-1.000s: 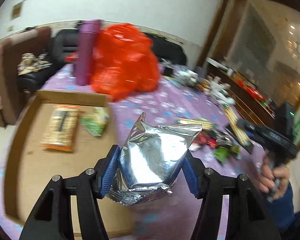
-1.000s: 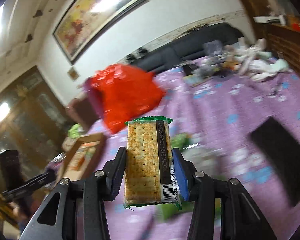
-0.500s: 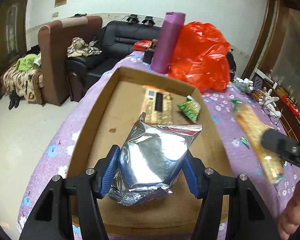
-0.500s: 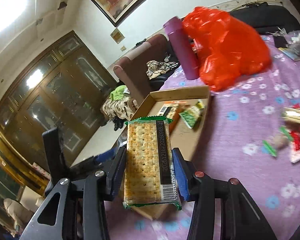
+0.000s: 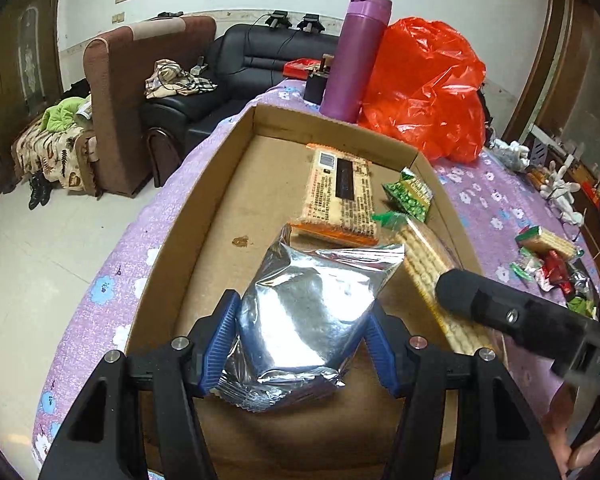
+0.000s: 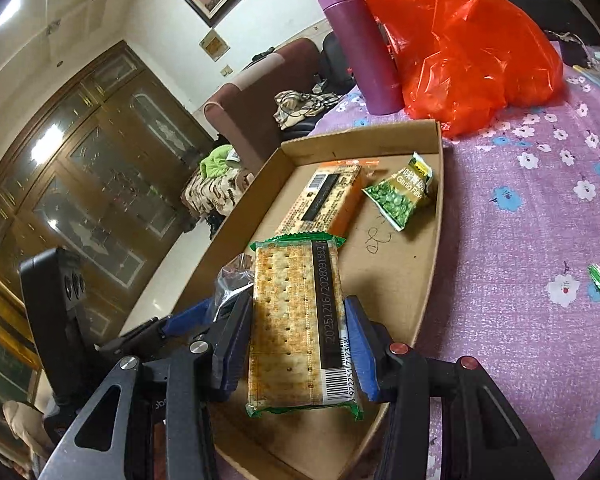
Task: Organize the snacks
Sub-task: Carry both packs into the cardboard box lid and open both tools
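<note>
Both grippers hold snack packs over the cardboard tray (image 5: 204,216).

The left gripper (image 5: 300,344) has its blue pads pressed into the sides of a crumpled silver foil pack (image 5: 308,316), jaws about half open around it, above the tray's near end; the right gripper (image 6: 296,344) is clamped on a green-edged cracker pack (image 6: 296,332), just beside the left one; an orange cracker pack (image 5: 340,196) and a green pea packet (image 6: 400,196) lie on the tray floor at its far end; more snacks (image 5: 548,256) sit loose on the purple flowered tablecloth (image 6: 520,248); a purple flask (image 5: 356,56) and red plastic bag (image 5: 428,88) stand beyond the tray.
</note>
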The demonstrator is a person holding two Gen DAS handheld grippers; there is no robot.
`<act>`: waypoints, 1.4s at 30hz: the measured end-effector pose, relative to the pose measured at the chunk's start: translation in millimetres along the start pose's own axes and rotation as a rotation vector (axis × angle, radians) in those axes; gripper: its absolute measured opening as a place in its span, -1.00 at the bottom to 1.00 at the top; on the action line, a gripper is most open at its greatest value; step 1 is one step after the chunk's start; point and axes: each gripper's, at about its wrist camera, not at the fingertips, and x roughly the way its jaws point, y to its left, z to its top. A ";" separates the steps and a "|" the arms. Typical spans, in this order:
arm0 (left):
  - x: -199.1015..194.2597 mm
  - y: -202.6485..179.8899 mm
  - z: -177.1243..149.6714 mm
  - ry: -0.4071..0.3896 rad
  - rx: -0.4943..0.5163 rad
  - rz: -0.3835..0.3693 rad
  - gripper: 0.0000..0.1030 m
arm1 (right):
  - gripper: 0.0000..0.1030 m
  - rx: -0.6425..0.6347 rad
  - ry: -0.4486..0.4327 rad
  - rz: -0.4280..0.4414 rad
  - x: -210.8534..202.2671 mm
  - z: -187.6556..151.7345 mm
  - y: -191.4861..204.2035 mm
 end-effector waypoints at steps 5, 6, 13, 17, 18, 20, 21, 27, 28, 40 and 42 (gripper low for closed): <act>1.4 -1.3 -1.2 0.010 0.010 0.010 0.17 | -0.01 -0.028 -0.007 -0.008 4.9 -4.7 0.7; 2.5 -3.3 -0.7 0.012 0.014 0.018 0.17 | -0.01 -0.047 -0.011 -0.017 5.2 -5.6 2.1; 3.4 -6.3 -1.6 0.015 0.032 0.026 0.17 | 0.00 -0.078 -0.018 -0.022 2.1 -8.0 5.2; 3.0 -6.2 -1.8 0.013 0.031 0.024 0.19 | 0.00 -0.073 -0.018 -0.009 1.6 -7.8 3.7; 2.7 -6.1 -1.9 0.012 0.027 0.019 0.20 | 0.00 -0.069 -0.022 -0.003 0.5 -7.5 2.9; 0.8 -5.9 -2.2 0.004 0.020 0.006 0.22 | 0.00 -0.068 -0.034 0.005 -6.7 -9.4 2.6; -0.5 -5.3 -2.0 -0.002 0.018 0.003 0.23 | 0.00 -0.069 -0.043 0.008 -9.8 -9.6 2.9; -9.0 -2.2 -2.8 -0.046 -0.003 -0.010 0.26 | 0.00 -0.079 -0.079 0.010 -20.7 -9.6 7.1; -10.1 -1.5 -2.9 -0.052 -0.006 -0.014 0.26 | 0.00 -0.076 -0.082 0.009 -22.0 -8.6 6.3; -13.6 -3.6 -4.3 -0.073 0.008 0.016 0.30 | 0.00 -0.007 -0.163 0.024 -86.3 0.0 -4.3; -13.3 -5.1 -4.5 -0.072 0.015 0.030 0.30 | 0.00 -0.013 -0.166 0.021 -92.4 0.3 -7.4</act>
